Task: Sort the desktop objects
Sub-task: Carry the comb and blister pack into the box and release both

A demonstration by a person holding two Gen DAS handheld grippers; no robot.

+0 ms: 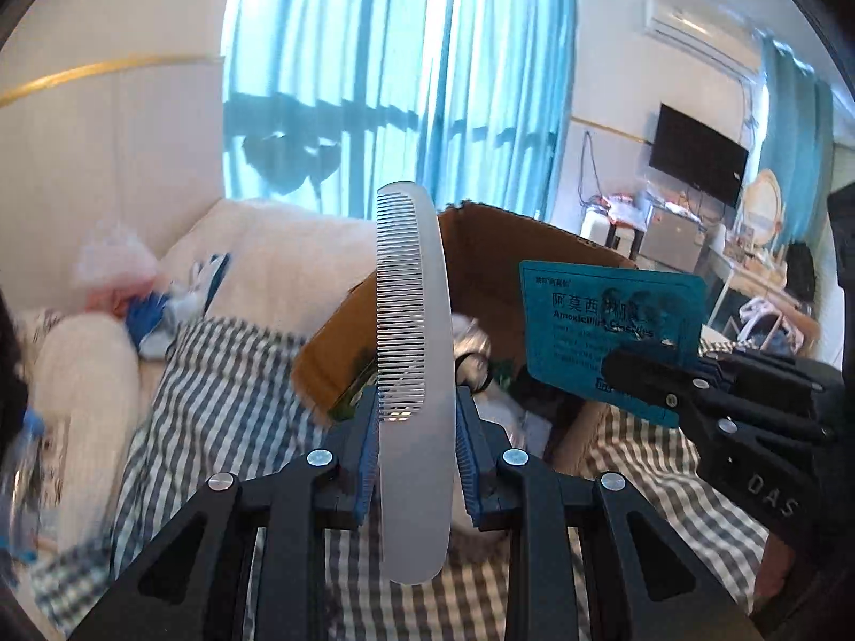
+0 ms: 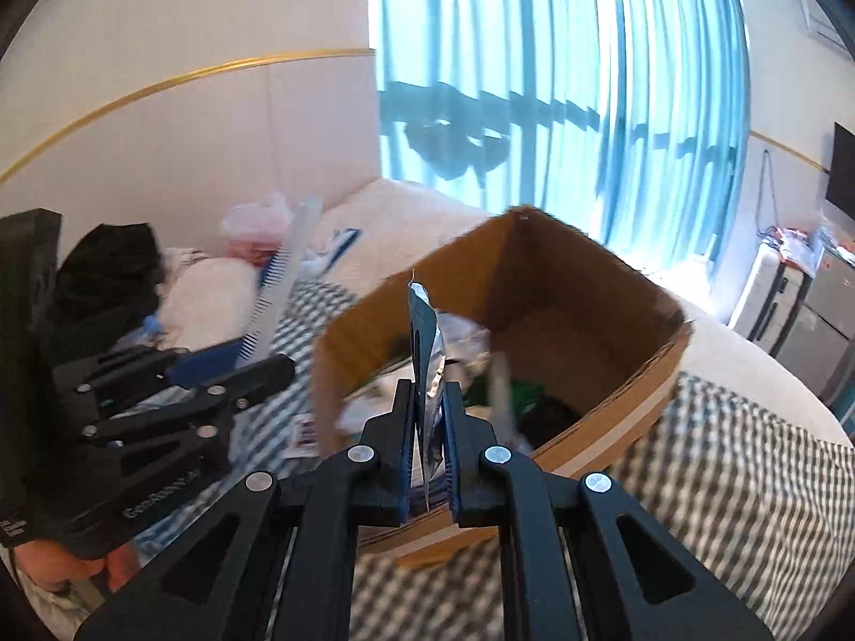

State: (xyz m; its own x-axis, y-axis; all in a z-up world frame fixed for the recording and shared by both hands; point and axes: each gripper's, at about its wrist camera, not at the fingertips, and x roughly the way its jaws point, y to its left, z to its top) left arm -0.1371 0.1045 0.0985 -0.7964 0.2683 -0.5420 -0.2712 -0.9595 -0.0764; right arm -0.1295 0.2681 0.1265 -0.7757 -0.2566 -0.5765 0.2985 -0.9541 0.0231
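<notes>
Checked bedding (image 1: pixel 224 374) below, left gripper (image 1: pixel 417 411) clamping comb (image 1: pixel 422 320) — right gripper (image 2: pixel 430 406) pinching blister pack (image 2: pixel 427 352).

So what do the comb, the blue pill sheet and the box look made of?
Comb: frosted translucent plastic, matte; light glows through it.
Pill sheet: probably foil-backed blister pack; printed blue face, silvery crinkled back in the right wrist view.
Box: brown cardboard, raw edges.

Left gripper (image 1: pixel 417 416), jaws closed on a translucent white comb (image 1: pixel 414 374) held upright, teeth facing left. Behind it, an open cardboard box (image 1: pixel 481 262) rests on a checked blanket (image 1: pixel 214 384). At right, the right gripper (image 1: pixel 641 374) clamps a teal blister card (image 1: pixel 604 315) printed with Chinese text and "Amoxicillin", held above the box's right edge. Teal curtains (image 1: pixel 401 64) hang in the background.
</notes>
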